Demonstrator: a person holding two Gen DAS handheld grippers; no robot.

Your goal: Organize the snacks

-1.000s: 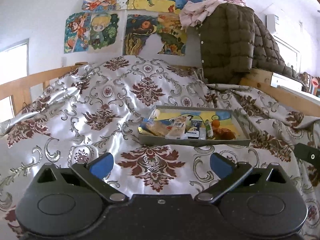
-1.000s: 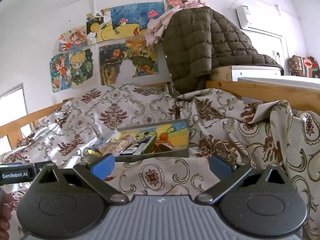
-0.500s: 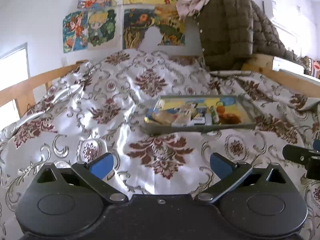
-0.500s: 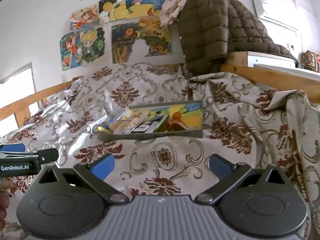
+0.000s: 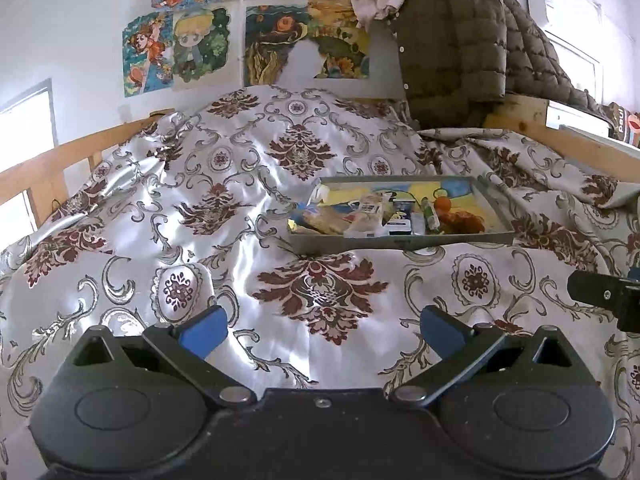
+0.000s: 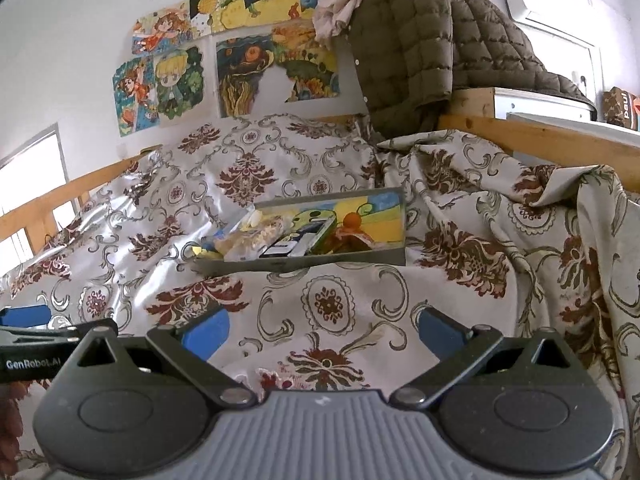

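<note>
A: The left gripper (image 5: 322, 330) sits at the bottom of its frame with its blue-tipped fingers spread wide and nothing between them. The right gripper (image 6: 323, 331) is the same, spread and empty, low in its own frame

B: And the snacks?

A: All in the tray (image 5: 400, 240), right of centre in the left view and near the middle of the right view. A pale packet (image 5: 366, 218), a dark box (image 5: 402, 220), something small and orange (image 5: 442, 204). I see none loose on the patterned bedspread (image 5: 240, 208)

B: What has changed over the last second?

A: Both views have tipped downward and closed in. The tray is larger and clearer than a second ago, the wall pictures (image 5: 256, 28) have slid toward the top edge, and more of the bedspread fills the lower half. The right gripper's finger also pokes in further at the right edge of the left view

B: Meaning?

A: I'd judge both tools are nearing the tray. Whether that is to sort the contents or after filling it, the frames don't settle
</note>
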